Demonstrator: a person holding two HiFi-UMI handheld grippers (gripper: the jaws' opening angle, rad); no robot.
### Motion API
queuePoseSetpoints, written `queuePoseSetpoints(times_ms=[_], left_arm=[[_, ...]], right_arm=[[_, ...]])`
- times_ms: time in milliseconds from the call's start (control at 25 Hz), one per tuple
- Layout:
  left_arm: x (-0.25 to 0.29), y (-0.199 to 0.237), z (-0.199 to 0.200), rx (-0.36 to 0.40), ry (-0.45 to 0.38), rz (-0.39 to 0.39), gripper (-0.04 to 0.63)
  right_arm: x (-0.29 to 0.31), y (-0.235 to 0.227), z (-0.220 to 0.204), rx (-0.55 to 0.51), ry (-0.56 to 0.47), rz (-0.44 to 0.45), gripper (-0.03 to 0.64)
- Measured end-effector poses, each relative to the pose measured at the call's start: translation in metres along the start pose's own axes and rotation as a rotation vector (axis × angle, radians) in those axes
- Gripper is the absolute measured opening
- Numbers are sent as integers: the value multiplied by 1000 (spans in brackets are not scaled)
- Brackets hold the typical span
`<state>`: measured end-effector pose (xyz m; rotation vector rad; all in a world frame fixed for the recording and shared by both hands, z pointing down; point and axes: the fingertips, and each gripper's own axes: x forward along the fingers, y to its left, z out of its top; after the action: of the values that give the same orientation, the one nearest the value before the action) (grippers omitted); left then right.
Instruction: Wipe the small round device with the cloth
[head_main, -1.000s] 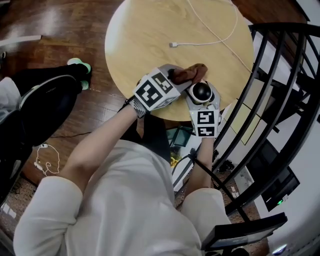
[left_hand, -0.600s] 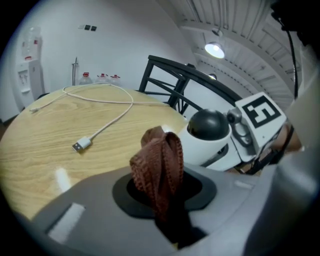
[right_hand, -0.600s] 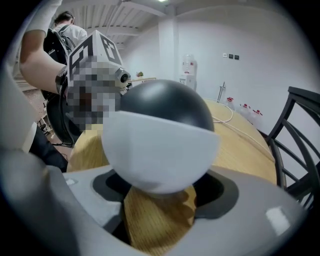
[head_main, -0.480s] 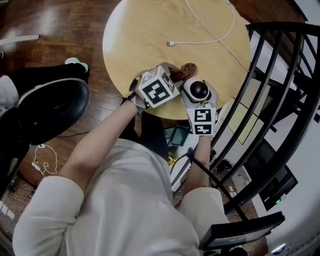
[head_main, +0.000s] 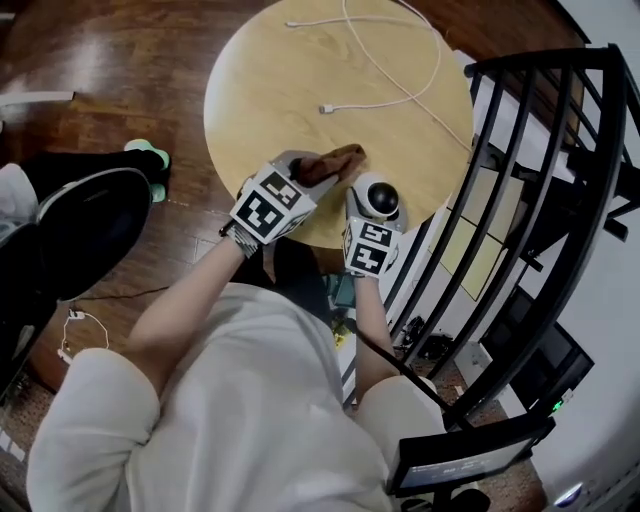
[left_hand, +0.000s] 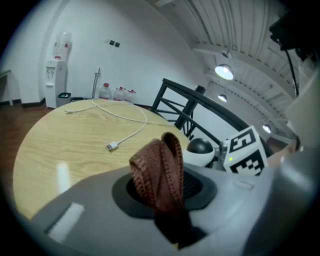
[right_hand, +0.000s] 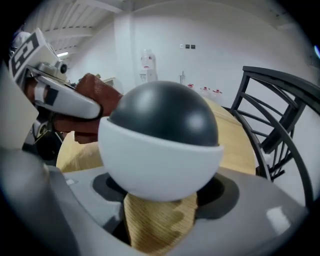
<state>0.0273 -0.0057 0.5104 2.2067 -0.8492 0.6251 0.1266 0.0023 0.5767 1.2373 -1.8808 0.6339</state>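
The small round device, white with a black dome, is clamped in my right gripper at the near edge of the round wooden table. It fills the right gripper view. A folded brown cloth sticks out of my left gripper, which is shut on it. In the left gripper view the cloth stands up between the jaws, with the device a little to its right, apart from it. The cloth also shows left of the device in the right gripper view.
A white USB cable loops across the far side of the table. A black metal railing curves close on the right. A black chair stands on the wooden floor at the left.
Both grippers have shifted left along the table's near edge, each keeping its hold. The cloth now lies a little left of the device rather than against it.
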Motion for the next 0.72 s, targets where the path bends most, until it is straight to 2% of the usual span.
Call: queuePoseSetpoints(times_ms=[120,200,320,440,560,720], left_arm=[[-5,0,7,-18,-17,2,109],[-10,-7,8,-18,-29,-11,109],[-19,-15,17,0,-52,-36,109],[-22,-25,32,-17,-100,-93,109],[-18,-42,43,-28,-138,-164,109],[-4,-68,47,10,-130,-229,109]], right_arm=[[0,2,1,25,19,-26,367],[-6,6,-7,-29,15,8,371],[-17,11,-13,-249,-10,98,382],[-19,6,-13,-462,-46,193,382],[-15,9,-5,-573,-58,305,382],[-11,20,-1,-694,-35,405,366]])
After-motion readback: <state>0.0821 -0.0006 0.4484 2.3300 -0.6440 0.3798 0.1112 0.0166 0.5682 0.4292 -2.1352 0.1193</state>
